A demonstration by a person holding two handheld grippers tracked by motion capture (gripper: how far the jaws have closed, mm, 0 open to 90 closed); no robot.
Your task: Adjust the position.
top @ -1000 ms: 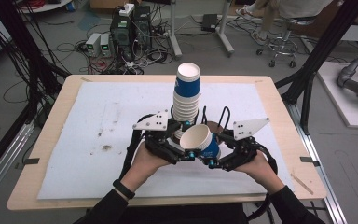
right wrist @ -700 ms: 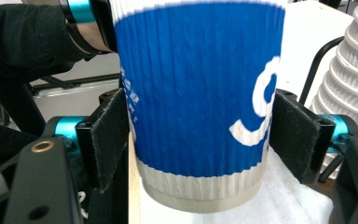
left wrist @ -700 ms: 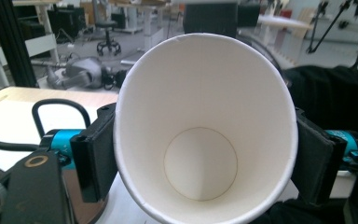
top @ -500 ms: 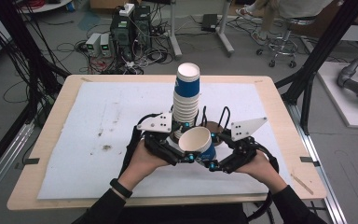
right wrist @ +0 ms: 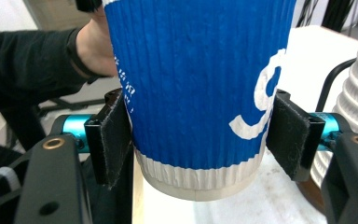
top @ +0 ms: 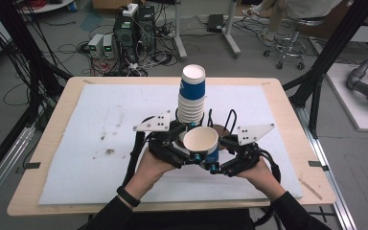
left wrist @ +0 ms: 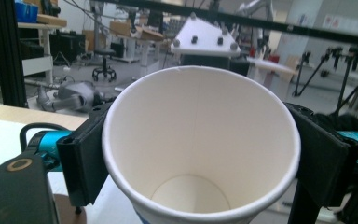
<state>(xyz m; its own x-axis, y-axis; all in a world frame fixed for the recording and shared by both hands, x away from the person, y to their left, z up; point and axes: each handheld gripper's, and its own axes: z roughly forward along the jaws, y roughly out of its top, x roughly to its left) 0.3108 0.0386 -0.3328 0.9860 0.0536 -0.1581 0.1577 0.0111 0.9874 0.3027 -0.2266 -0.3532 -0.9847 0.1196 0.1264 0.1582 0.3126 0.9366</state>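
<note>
The high view shows a paper cup [top: 201, 142] held above the desk [top: 287, 129], just before a cup stack [top: 192, 96]. The right gripper [right wrist: 200, 135] pinches its ribbed blue wall. The left gripper [left wrist: 200, 158] has just been opening, jaws flanking the white rim; whether they press, I cannot tell.

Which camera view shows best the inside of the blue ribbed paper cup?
The left gripper view: the blue ribbed paper cup opens toward it, white bottom visible. The high view shows its mouth smaller. The right gripper view shows its outer wall.
</note>
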